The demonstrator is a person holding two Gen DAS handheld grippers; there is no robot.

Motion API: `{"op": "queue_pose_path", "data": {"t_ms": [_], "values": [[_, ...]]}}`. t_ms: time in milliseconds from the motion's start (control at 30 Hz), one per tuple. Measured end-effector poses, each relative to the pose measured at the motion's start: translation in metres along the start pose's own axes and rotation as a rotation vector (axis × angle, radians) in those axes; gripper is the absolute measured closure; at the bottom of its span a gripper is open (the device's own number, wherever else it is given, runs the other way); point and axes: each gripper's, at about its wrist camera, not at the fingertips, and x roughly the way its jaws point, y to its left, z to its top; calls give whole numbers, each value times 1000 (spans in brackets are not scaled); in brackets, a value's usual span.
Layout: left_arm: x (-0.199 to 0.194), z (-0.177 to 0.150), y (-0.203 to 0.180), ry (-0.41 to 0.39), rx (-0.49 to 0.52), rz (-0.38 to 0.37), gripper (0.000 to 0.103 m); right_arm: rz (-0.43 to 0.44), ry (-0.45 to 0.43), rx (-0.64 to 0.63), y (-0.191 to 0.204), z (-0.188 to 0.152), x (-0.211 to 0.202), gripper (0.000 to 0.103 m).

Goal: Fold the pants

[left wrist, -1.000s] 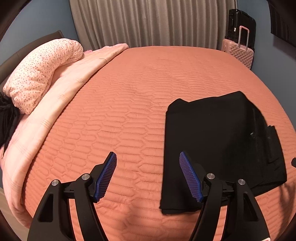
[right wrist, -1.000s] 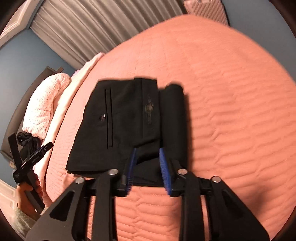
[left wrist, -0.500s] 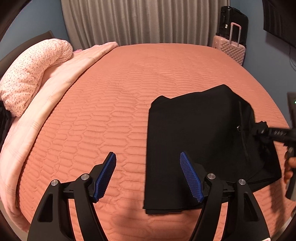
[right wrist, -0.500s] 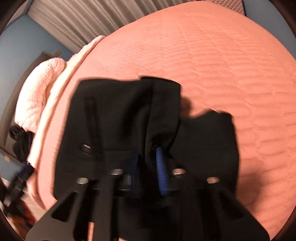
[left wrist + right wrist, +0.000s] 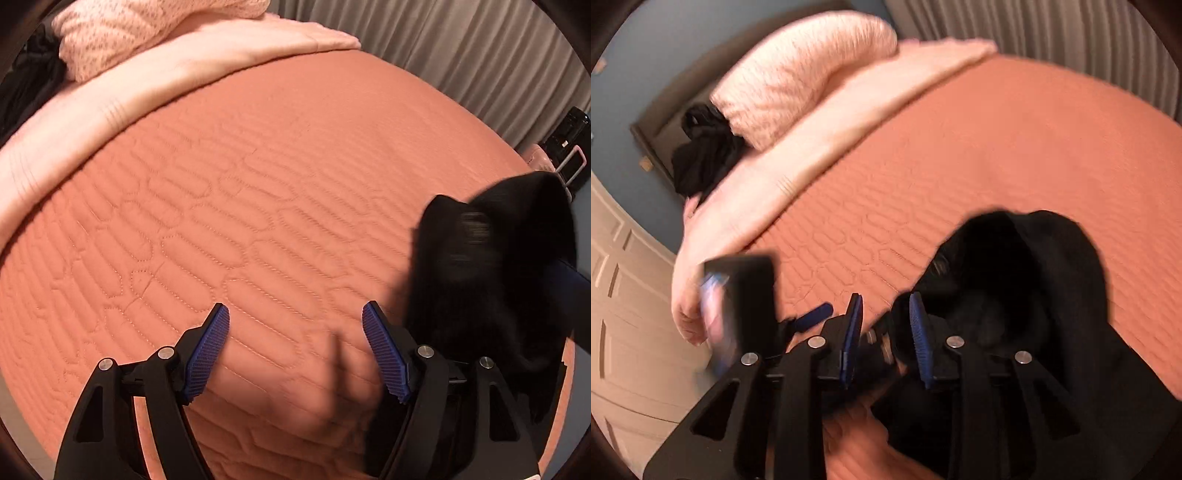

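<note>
Your left gripper (image 5: 295, 343) stands wide apart over the bare orange bedspread (image 5: 240, 221), and its jaws have just been opening a little further with nothing between the blue pads (image 5: 207, 354). In that view the black pants (image 5: 491, 280) sit at about three o'clock from the jaws, bunched and raised off the quilt, blurred with motion. Their lower edge hangs down just behind the right-hand finger at roughly four o'clock; whether cloth touches that finger you cannot tell.

Your right gripper (image 5: 886, 336) has its jaws moderately apart, and they have just been opening. In its own view the pants (image 5: 1034, 295) lie mostly at two to three o'clock from the jaws, heaped in a dark mound that spreads down past the right-hand finger toward five o'clock. The cloth comes close beside the right pad (image 5: 919, 339), but the blur hides whether any fabric lies in the gap or is pressed by the pads, so you cannot tell if anything is held. Seen through the gap is dark gear and a strip of orange quilt.

At about nine o'clock in the right view a blurred black block (image 5: 746, 302) of the other gripper shows. The pale pink blanket (image 5: 812, 140) runs along the bed edge at ten to twelve o'clock, with the speckled pillow (image 5: 798, 66) above it.
</note>
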Motion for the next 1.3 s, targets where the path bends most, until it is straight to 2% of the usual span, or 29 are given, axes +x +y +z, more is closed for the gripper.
{"op": "queue_pose_path", "data": {"t_ms": [33,67,100,133,200,233,267,300,400,467,500,533,567,633,667,700,767,833,933,967,1033,1100,1133,1200,1300], "values": [[2,-2,-2,1,9,-13,31,-42,-44,27,-22,-18,-24,25],[2,-3,-6,-6,25,-38,31,-128,-89,45,-47,-38,-45,5],[1,-5,-13,-15,52,-67,31,-219,-103,40,-68,-58,-57,5],[0,-7,-21,-24,74,-83,31,-268,-86,38,-83,-72,-59,5],[-3,-12,-42,-47,103,-128,31,-341,2,41,-106,-91,-48,5],[-6,-14,-52,-61,104,-147,31,-366,8,5,-108,-95,-45,5],[-9,-16,-61,-77,105,-173,31,-427,-9,-61,-105,-95,-39,5],[-12,-15,-67,-86,109,-189,31,-453,-15,-87,-105,-92,-35,5],[-20,-12,-86,-94,147,-213,31,-473,-38,-38,-134,-77,-33,5],[-24,-9,-93,-86,178,-226,31,-368,-56,43,-164,-72,-38,5],[-25,-10,-96,-77,198,-243,31,-313,-11,94,-183,-69,-33,5],[-27,-13,-105,-65,224,-259,31,-222,45,152,-205,-69,-23,5],[-29,-14,-107,-62,239,-272,31,-182,60,182,-217,-73,-19,5],[-31,-26,-122,-49,274,-306,31,-38,39,265,-236,-78,-13,5],[-32,-33,-131,-48,292,-317,31,-5,25,285,-239,-85,-14,5],[-31,-40,-137,-46,309,-316,31,81,9,311,-242,-88,-15,5],[-27,-45,-149,-29,332,-304,31,313,-10,410,-255,-93,-21,5],[-24,-46,-150,-24,329,-293,31,400,-16,486,-267,-98,-17,5],[-26,-45,-150,-40,338,-287,31,514,-101,680,-289,-101,-11,5],[-27,-44,-150,-45,344,-275,31,526,-114,719,-293,-94,-6,5],[-27,-45,-151,-56,373,-230,31,475,-111,725,-291,-86,-1,23],[-26,-48,-151,-59,406,-175,31,418,-19,738,-284,-83,14,79],[-24,-50,-151,-55,423,-134,31,413,-8,755,-283,-83,14,80],[-20,-52,-146,-44,436,-84,31,349,-26,677,-266,-70,-9,83],[-24,-52,-134,-37,419,-76,31,268,-121,570,-237,-52,-74,84]]}}
